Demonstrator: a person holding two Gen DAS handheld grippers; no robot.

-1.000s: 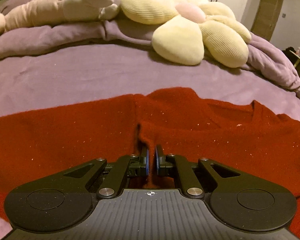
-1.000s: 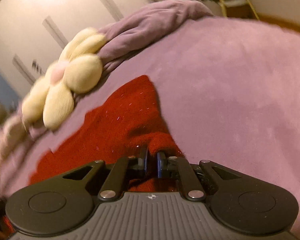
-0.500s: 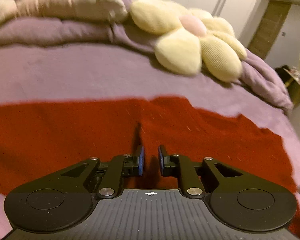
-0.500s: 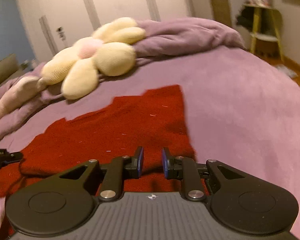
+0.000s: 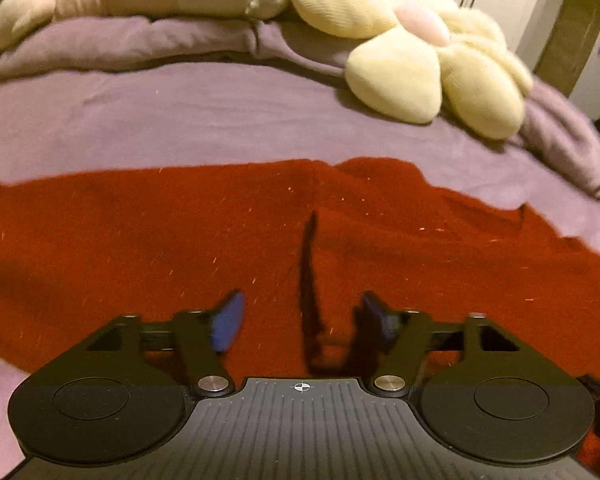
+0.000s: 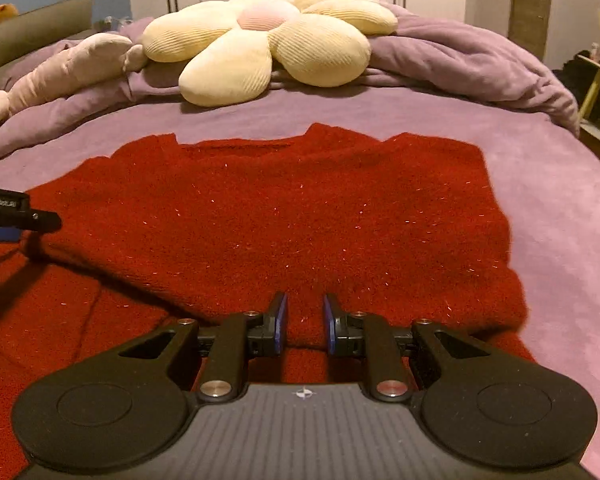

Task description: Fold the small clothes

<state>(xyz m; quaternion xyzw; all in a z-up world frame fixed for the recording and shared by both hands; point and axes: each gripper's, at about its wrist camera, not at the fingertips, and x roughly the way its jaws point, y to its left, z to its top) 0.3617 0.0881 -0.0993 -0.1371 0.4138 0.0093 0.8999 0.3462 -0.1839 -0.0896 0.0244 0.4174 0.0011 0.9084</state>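
A red knitted sweater [image 5: 260, 240] lies spread on the purple bed [image 5: 180, 120], with one part folded over onto the rest. My left gripper [image 5: 300, 316] is open wide and empty, just above the red cloth. In the right wrist view the sweater [image 6: 300, 208] fills the middle of the bed [image 6: 560, 240]. My right gripper [image 6: 305, 322] is open a little and empty, low over the near edge of the folded part. The left gripper's fingertip [image 6: 40, 216] shows at the left edge of that view.
A cream flower-shaped cushion [image 6: 268, 36] and a long beige plush [image 6: 60, 68] lie on the bunched purple duvet [image 6: 480, 64] at the head of the bed. White wardrobe doors stand behind. A yellow side table [image 6: 596, 80] stands to the right of the bed.
Both grippers were shut on the sweater one second ago and have let it go. The left jaws have opened wide, the right ones a little. The cloth now lies flat.
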